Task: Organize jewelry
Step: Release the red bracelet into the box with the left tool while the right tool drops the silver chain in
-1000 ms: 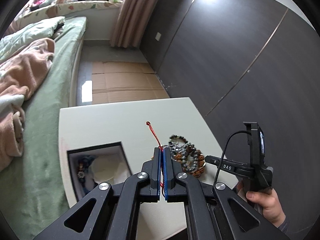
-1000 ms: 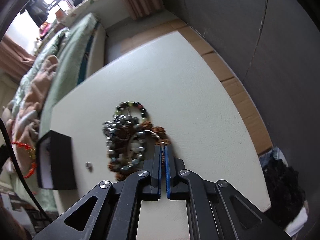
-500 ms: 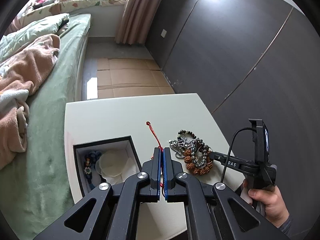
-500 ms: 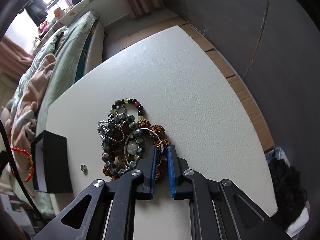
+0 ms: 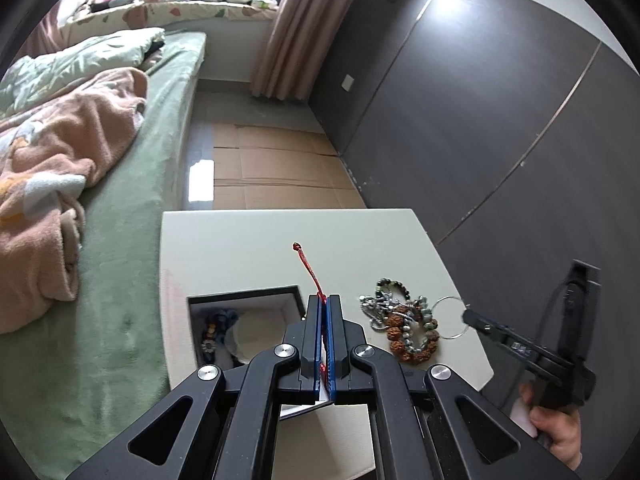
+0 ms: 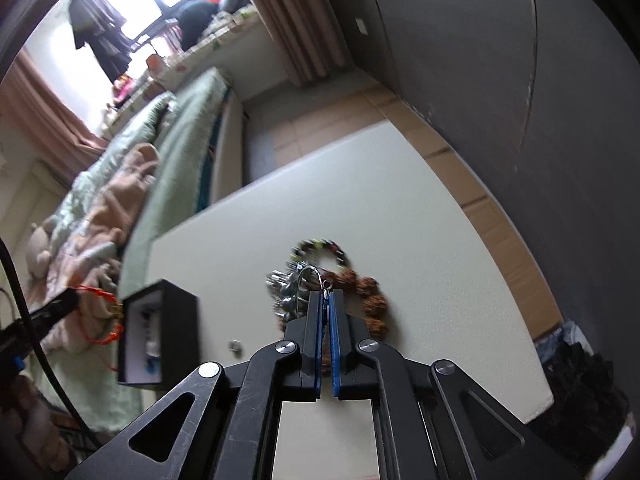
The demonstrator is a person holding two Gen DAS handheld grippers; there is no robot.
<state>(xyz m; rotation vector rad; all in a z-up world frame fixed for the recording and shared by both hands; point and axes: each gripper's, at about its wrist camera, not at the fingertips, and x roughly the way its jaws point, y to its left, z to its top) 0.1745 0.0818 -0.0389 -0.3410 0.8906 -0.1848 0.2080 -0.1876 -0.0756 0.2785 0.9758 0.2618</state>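
My left gripper [image 5: 325,300] is shut on a red cord bracelet [image 5: 306,264], whose knotted end sticks out past the tips. It hangs just right of the open black jewelry box [image 5: 244,294], which holds a blue beaded piece and a white pad. My right gripper [image 6: 327,294] has its jaws closing tight on a thin silver hoop [image 6: 310,270], lifted above the pile of beaded bracelets [image 6: 360,292]. The left wrist view shows that hoop [image 5: 450,297] at the right gripper's tip [image 5: 470,316], beside the pile [image 5: 404,328]. The right wrist view shows the box [image 6: 176,320] at the left.
Everything sits on a small white table [image 5: 240,248]. A small metal stud [image 6: 235,345] lies between box and pile. A green bed [image 5: 120,280] borders the table's left; a dark wardrobe wall [image 5: 520,120] stands to the right. A hand [image 5: 560,432] holds the right gripper.
The right gripper opened slightly over the pile, shut on the silver hoop and rose with it. The left gripper, still holding the red cord, shifted sideways near the box.
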